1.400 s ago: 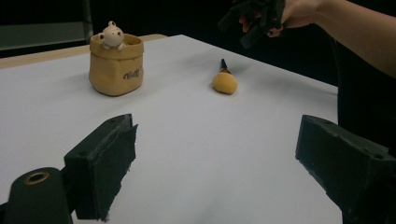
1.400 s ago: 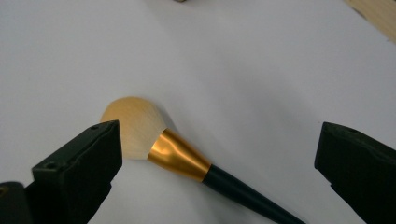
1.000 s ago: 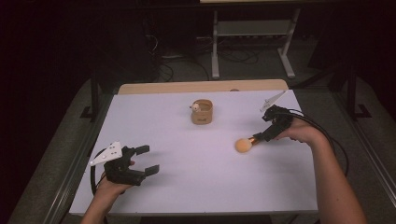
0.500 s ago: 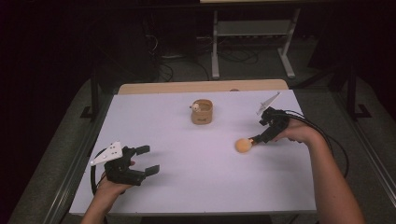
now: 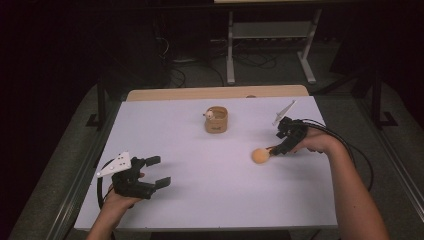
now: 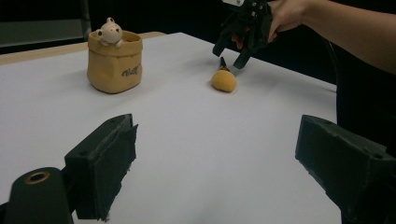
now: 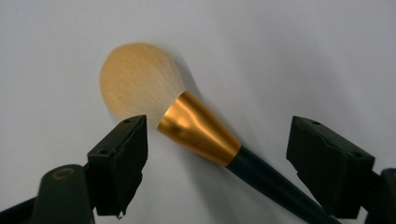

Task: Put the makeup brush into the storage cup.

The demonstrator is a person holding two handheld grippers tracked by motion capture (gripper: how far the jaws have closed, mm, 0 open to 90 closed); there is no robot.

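A makeup brush (image 5: 260,155) with a pale orange head, a gold ferrule and a dark handle lies flat on the white table (image 5: 200,170), right of centre. My right gripper (image 5: 276,150) points down at it. In the right gripper view the brush (image 7: 140,84) lies between the jaws of the right gripper (image 7: 219,133), its ferrule and handle running toward the lower right. The jaws have just been closing, and the pads stand clear of the brush on both sides. At the front left, my left gripper (image 5: 161,171) rests open with nothing between its jaws.
A tan fabric pouch (image 5: 216,120) with a small bear figure at its rim stands upright at the table's back centre; the left gripper view shows the pouch (image 6: 114,60) at upper left. Cables trail from both grippers. The wooden back edge and dark floor lie beyond.
The right hand has edged slightly toward the brush. The brush, the pouch and the left gripper have stayed where they were.
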